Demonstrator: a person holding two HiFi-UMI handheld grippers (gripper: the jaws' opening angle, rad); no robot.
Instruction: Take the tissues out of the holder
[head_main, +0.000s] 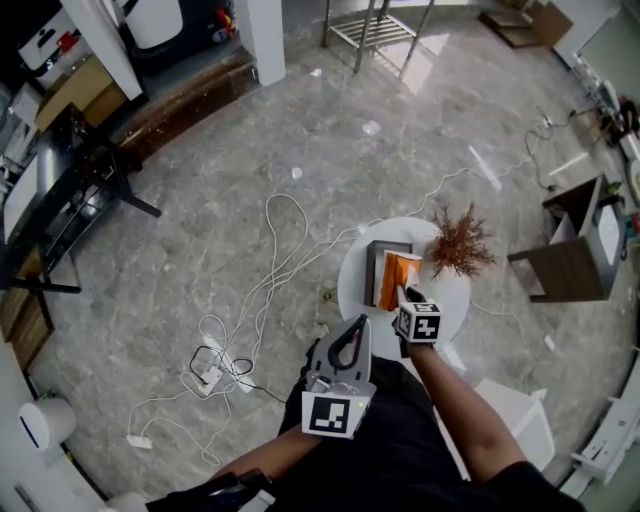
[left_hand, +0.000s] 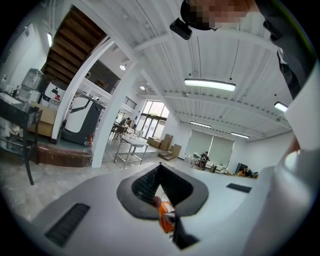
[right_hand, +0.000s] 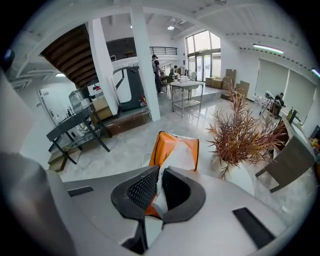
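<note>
The left gripper (head_main: 354, 328) hangs off the table's near edge, jaws together at the tips and empty; through the gap behind its tips (left_hand: 160, 168) a bit of orange shows. On the round white table (head_main: 352, 292) stands the orange holder (head_main: 396, 281), upright, top open. The right gripper (head_main: 406, 293) points steeply down at it, jaws (right_hand: 159, 173) clamped on a white tissue (right_hand: 176, 155) that rises out of the holder's mouth (right_hand: 161, 148). A dried plant (head_main: 460, 243) stands just right of the holder.
</note>
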